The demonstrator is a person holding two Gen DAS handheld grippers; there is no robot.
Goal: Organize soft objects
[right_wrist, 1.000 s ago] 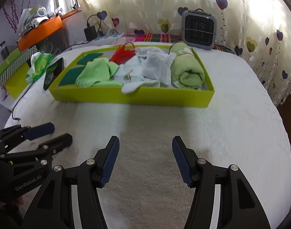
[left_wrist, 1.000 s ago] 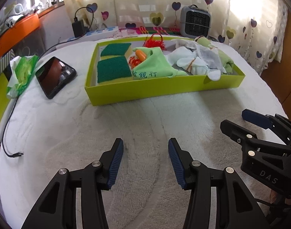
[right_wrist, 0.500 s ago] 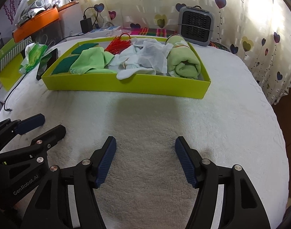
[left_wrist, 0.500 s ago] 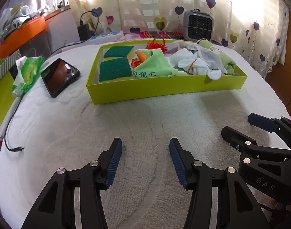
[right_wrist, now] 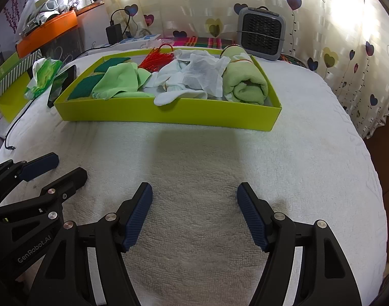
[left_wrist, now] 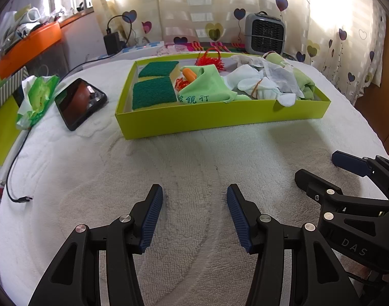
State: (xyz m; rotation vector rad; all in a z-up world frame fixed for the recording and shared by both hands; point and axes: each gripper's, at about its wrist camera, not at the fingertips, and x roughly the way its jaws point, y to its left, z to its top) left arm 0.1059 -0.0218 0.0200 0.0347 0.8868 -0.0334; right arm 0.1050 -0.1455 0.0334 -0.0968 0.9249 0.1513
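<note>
Left tool (left_wrist: pixel 194 211) agape, right tool (right_wrist: pixel 194 209) just widened, both empty (tray (right_wrist: pixel 169 117) at 12 o'clock).

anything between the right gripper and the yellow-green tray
Nothing: only bare white towel lies between the open right gripper and the tray, in the right wrist view.

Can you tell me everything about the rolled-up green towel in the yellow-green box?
The rolled-up green towel is pale green and looks soft and fluffy, like terry cloth. It is rolled into a fat tube and lies on its side at the right end of the yellow-green box, its spiral end facing the camera. A thin band seems to circle its far end. The white cloths beside it lie against its left side. Neither gripper touches it.
</note>
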